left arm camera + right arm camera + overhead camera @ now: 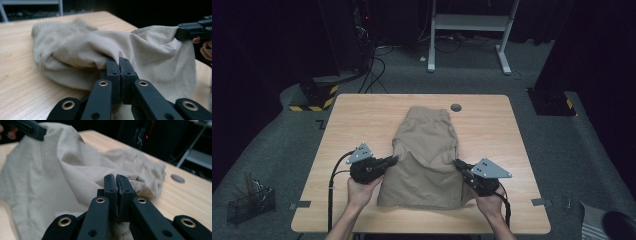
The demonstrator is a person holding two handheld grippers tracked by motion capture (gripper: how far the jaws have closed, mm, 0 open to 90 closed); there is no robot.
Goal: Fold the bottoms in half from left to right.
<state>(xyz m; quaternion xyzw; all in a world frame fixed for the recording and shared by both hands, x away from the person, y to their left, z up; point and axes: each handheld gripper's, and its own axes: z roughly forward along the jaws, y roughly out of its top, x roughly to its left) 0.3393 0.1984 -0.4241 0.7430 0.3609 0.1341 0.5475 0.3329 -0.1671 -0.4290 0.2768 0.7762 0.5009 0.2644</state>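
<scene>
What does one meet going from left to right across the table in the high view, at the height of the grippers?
Bare table → left gripper, shut on the left edge of the shorts → shorts → right gripper, shut on their right edge → bare table again.

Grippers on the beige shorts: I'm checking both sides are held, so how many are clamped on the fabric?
2. The left gripper pinches the beige shorts at their left edge; the right gripper pinches their right edge.
</scene>
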